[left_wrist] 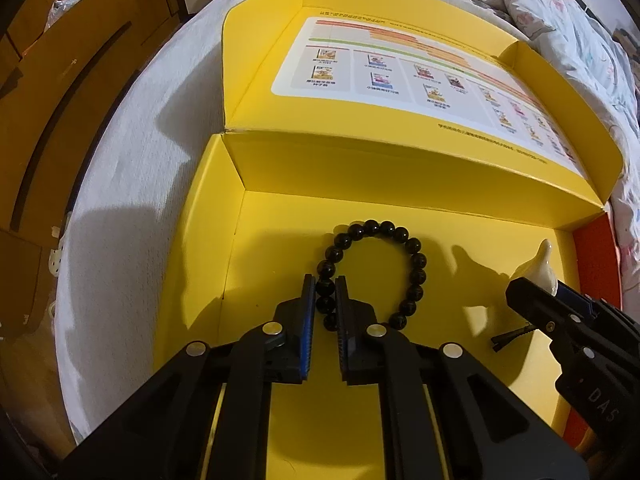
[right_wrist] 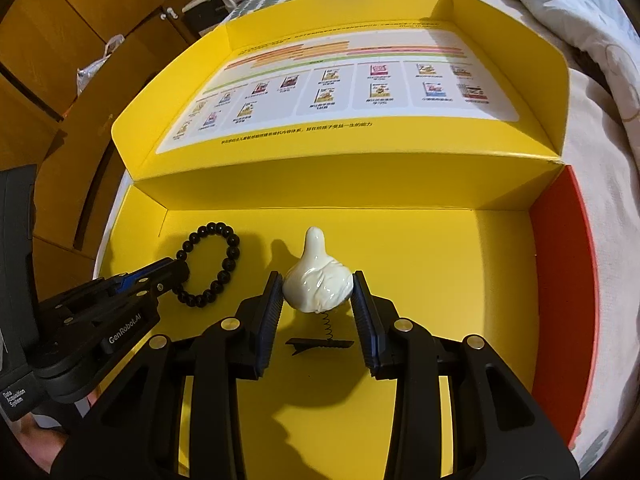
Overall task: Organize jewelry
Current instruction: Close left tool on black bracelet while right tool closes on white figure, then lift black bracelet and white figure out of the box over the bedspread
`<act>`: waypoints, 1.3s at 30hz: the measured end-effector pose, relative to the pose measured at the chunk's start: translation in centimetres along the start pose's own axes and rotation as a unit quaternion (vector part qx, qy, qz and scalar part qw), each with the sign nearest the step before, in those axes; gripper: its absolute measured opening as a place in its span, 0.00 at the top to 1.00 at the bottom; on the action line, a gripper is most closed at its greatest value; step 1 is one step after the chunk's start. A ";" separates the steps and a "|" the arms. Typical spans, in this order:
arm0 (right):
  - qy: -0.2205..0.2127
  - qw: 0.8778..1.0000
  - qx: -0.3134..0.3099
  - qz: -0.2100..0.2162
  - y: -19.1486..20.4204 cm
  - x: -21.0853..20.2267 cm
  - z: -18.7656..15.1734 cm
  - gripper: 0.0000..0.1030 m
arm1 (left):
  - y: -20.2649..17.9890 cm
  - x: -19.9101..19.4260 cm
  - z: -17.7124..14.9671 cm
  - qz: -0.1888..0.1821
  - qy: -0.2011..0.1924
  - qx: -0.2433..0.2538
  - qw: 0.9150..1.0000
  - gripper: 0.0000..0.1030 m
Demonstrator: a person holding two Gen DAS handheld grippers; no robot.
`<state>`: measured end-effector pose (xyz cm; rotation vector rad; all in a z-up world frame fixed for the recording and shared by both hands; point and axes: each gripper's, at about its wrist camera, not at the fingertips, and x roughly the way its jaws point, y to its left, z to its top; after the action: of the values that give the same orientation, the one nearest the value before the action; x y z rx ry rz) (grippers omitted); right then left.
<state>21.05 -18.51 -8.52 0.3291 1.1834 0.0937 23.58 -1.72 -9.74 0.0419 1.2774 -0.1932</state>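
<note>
L gripper [left_wrist: 326,292] clamped on black round-bead bracelet [left_wrist: 376,264], 9 o'clock side of open yellow cardboard box [right_wrist: 440,272]; R gripper [right_wrist: 318,296] part-open, pads pressed on glossy white ceramic duck hair-clip [right_wrist: 318,284], box centre; placing step judged in hand; release then lift-clear called for next.

Lid print [right_wrist: 336,92] too small to read; left gripper [left_wrist: 325,300] hides several beads of bracelet [left_wrist: 372,228].

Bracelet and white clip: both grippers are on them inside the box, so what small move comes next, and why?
Probably lift both straight up. The left gripper pinches the bracelet beads; the right gripper clamps the white clip, both low inside the yellow box.
</note>
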 end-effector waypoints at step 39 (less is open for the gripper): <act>-0.080 0.996 0.026 0.020 0.1 -14.8 -3.9 0.65 | -2.0 -15.5 -3.8 -0.049 -0.100 0.030 0.993 0.90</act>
<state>11.85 -21.21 3.45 0.3982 1.0218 0.0706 15.34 -1.25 4.10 0.0108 1.0741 -0.3138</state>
